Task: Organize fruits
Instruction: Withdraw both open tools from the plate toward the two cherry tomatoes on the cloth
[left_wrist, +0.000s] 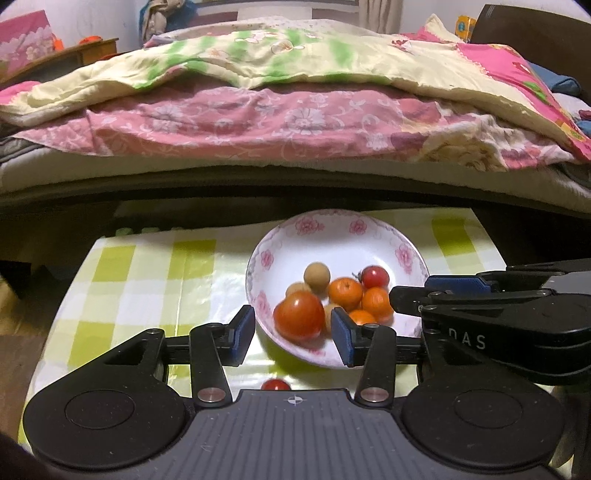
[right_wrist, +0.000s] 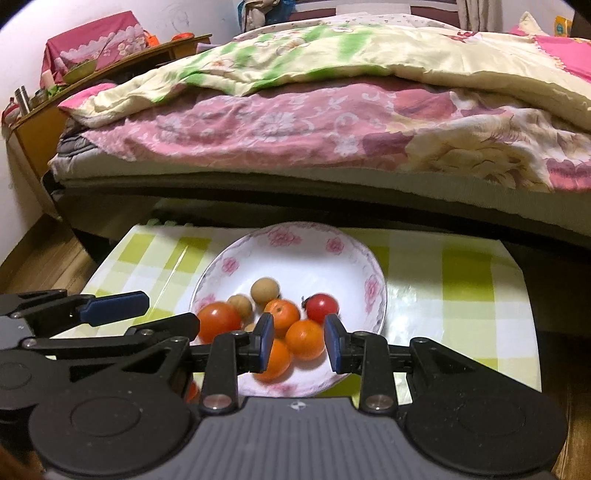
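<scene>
left wrist view shows the left gripper (left_wrist: 293, 334) hanging over the near rim of the plate (left_wrist: 406, 240), fingers apart with nothing pressed between them, a big tomato (left_wrist: 298, 314) seen through the gap. right gripper (right_wrist: 299, 341) hovers likewise above the plate, fingers parted a little and empty, oranges (right_wrist: 304, 339) visible beyond them. both look poised over the pile rather than carrying anything, probably between picks. the plate sits on a checked cloth (right_wrist: 461, 295) beside the bed (right_wrist: 332, 122) and holds the tomato, a small red tomato (right_wrist: 322, 307), several oranges and two tan round fruits (right_wrist: 264, 291). one red fruit (left_wrist: 275, 385) lies off the plate on the cloth, so sorting seems unfinished.
</scene>
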